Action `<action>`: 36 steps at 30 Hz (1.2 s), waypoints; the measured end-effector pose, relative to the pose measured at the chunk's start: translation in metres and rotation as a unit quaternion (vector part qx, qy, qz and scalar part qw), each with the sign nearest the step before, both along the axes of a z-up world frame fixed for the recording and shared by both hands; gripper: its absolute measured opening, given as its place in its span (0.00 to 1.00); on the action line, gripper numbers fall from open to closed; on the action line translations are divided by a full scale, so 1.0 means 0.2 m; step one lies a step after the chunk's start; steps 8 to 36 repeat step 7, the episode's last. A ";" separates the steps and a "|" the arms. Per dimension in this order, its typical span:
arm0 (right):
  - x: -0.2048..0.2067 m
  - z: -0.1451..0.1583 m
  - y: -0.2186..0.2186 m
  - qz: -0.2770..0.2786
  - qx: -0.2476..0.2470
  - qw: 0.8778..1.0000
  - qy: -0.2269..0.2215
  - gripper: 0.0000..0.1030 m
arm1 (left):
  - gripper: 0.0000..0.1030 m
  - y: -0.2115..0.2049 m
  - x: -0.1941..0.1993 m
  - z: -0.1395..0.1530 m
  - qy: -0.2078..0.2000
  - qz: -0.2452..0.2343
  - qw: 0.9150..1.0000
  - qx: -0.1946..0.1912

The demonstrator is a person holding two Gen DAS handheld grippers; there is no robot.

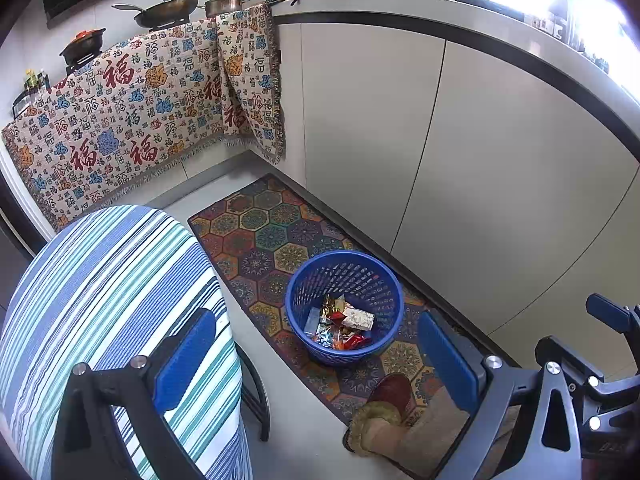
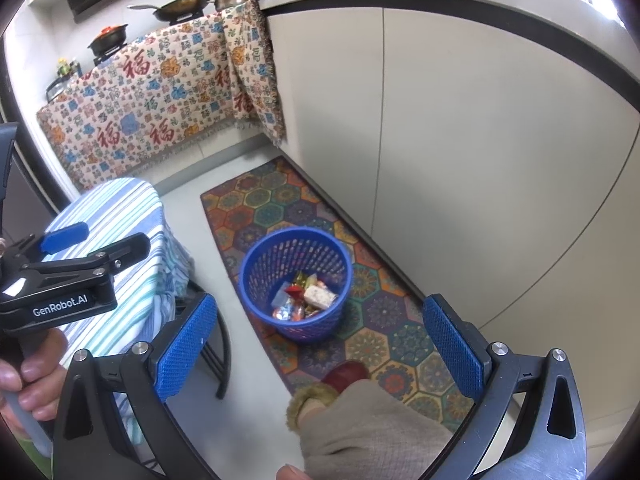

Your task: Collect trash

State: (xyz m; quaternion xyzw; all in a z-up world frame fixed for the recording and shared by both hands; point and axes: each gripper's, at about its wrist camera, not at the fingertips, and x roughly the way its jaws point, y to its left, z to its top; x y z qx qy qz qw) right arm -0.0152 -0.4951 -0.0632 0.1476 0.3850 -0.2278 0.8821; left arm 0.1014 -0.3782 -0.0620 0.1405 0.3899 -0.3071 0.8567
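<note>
A blue plastic basket (image 1: 344, 276) stands on the patterned floor mat; it also shows in the right wrist view (image 2: 296, 256). Several crumpled wrappers and a small box of trash (image 1: 344, 324) lie in its bottom, also visible in the right wrist view (image 2: 304, 300). My left gripper (image 1: 316, 364) is open and empty, held above and in front of the basket. My right gripper (image 2: 320, 344) is open and empty, also above the basket's near side. The left gripper shows in the right wrist view (image 2: 64, 248), over the striped table.
A small table with a striped cloth (image 1: 100, 300) stands left of the basket. White cabinets (image 1: 480, 160) run along the right. A patterned cloth (image 1: 120, 120) hangs over the stove counter with pans. The person's slippered foot (image 1: 384, 404) stands on the mat (image 1: 256, 240).
</note>
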 end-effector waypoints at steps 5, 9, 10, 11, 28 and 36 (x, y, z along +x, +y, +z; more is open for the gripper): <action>0.00 0.00 -0.01 -0.002 0.002 1.000 0.000 1.00 | 1.00 0.00 0.00 0.00 -0.001 -0.002 1.000 -0.003; 0.00 -0.01 -0.02 -0.004 0.003 1.000 0.001 1.00 | 1.00 -0.01 -0.01 -0.01 -0.007 -0.001 1.000 0.001; 0.00 -0.01 -0.02 -0.004 0.003 1.000 0.001 1.00 | 1.00 -0.01 -0.01 -0.01 -0.007 -0.001 1.000 0.001; 0.00 -0.01 -0.02 -0.004 0.003 1.000 0.001 1.00 | 1.00 -0.01 -0.01 -0.01 -0.007 -0.001 1.000 0.001; 0.00 -0.01 -0.02 -0.004 0.003 1.000 0.001 1.00 | 1.00 -0.01 -0.01 -0.01 -0.007 -0.001 1.000 0.001; 0.00 -0.01 -0.02 -0.004 0.003 1.000 0.001 1.00 | 1.00 -0.01 -0.01 -0.01 -0.007 -0.001 1.000 0.001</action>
